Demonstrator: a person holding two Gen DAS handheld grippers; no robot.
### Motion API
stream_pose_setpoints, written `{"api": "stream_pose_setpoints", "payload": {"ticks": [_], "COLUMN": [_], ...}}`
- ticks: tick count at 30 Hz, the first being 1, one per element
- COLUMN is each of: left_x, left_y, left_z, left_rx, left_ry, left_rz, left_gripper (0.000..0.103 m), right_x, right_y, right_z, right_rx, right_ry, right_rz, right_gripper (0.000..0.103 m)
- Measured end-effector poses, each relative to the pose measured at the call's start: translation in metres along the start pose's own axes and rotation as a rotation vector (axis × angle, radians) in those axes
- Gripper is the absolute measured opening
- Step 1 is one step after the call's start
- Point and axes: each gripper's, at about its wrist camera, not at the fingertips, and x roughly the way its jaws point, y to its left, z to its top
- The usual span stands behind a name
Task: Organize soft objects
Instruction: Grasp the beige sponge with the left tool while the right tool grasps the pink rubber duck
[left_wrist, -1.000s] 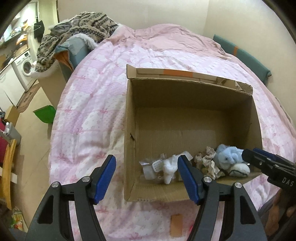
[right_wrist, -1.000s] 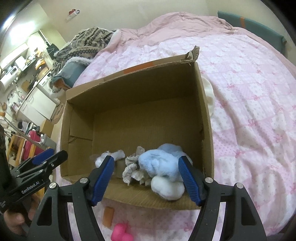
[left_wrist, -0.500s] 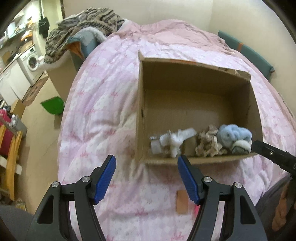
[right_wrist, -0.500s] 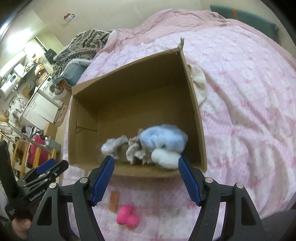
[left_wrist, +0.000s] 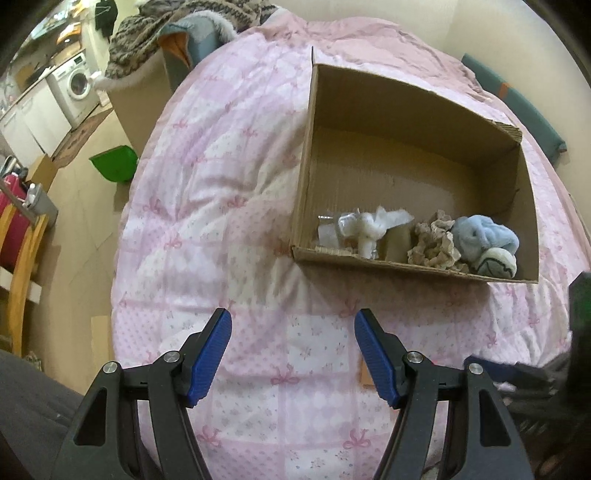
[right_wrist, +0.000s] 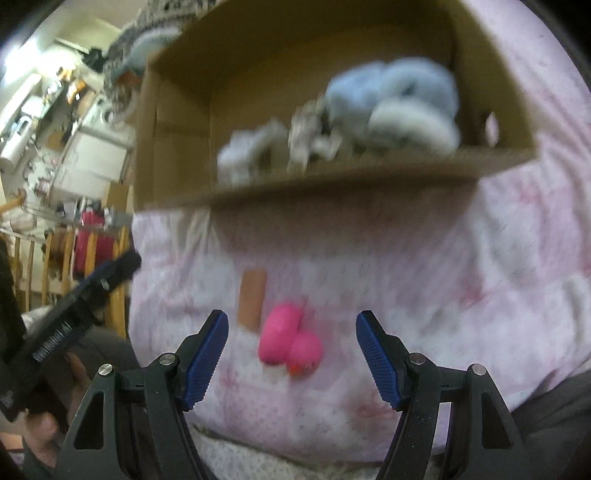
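An open cardboard box (left_wrist: 306, 155) lies on the pink quilt. Along its near wall sit a white soft toy (left_wrist: 364, 229), a crumpled beige piece (left_wrist: 432, 243) and a blue-and-white plush (left_wrist: 484, 243). The box (right_wrist: 173, 110) and blue plush (right_wrist: 399, 96) show blurred in the right wrist view. A pink soft toy (right_wrist: 290, 341) lies on the quilt between my open right gripper's (right_wrist: 291, 349) fingers, a little ahead of the tips. A small tan piece (right_wrist: 253, 297) lies beside it. My left gripper (left_wrist: 291, 354) is open and empty above the quilt, short of the box.
The pink quilt (left_wrist: 221, 192) covers the bed. A green bin (left_wrist: 112, 162), a washing machine (left_wrist: 75, 86) and a wooden chair (left_wrist: 22, 266) stand on the floor to the left. A pile of knitted clothes (left_wrist: 177, 22) lies at the bed's far left.
Both grippers have pulled back from the box toward the bed's near edge. The right gripper has dropped low toward the pink toy. Both stay open.
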Motion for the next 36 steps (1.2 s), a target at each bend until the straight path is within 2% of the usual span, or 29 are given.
{"api": "stream_pose_setpoints", "payload": {"ticks": [5, 12, 17, 20, 22, 23, 24, 25, 29, 36], "left_x": [0.004, 0.008, 0.011, 0.013, 0.013, 0.014, 0.014, 0.015, 0.021, 0.046], "left_y": [-0.002, -0.003, -0.004, -0.006, -0.007, -0.007, -0.007, -0.007, -0.009, -0.035], "left_z": [-0.002, -0.001, -0.002, -0.002, -0.002, -0.003, -0.003, -0.003, -0.005, -0.02], "left_rx": [0.008, 0.003, 0.003, 0.011, 0.016, 0.018, 0.019, 0.019, 0.02, 0.09], "left_ry": [0.007, 0.025, 0.037, 0.041, 0.042, 0.043, 0.044, 0.046, 0.07, 0.171], "left_rz": [0.003, -0.006, -0.006, -0.003, -0.001, 0.0, 0.0, 0.001, -0.004, -0.075], "left_gripper": [0.066, 0.066, 0.066, 0.066, 0.066, 0.066, 0.066, 0.066, 0.066, 0.066], "right_x": [0.023, 0.028, 0.037, 0.041, 0.043, 0.043, 0.043, 0.046, 0.035, -0.005], "right_y": [-0.001, 0.002, 0.015, 0.023, 0.025, 0.025, 0.026, 0.029, 0.024, -0.008], "right_z": [-0.004, -0.001, -0.006, -0.008, -0.008, -0.008, -0.008, -0.007, -0.007, 0.002], "right_rx": [0.001, -0.003, -0.057, -0.093, -0.092, -0.094, -0.1, -0.099, -0.102, 0.009], "right_ry": [0.081, 0.091, 0.127, 0.135, 0.136, 0.135, 0.134, 0.134, 0.102, -0.047], "right_rz": [-0.04, -0.032, -0.008, -0.024, -0.029, -0.036, -0.049, -0.047, -0.039, -0.057], "right_gripper": [0.076, 0.076, 0.076, 0.065, 0.063, 0.052, 0.047, 0.047, 0.047, 0.047]}}
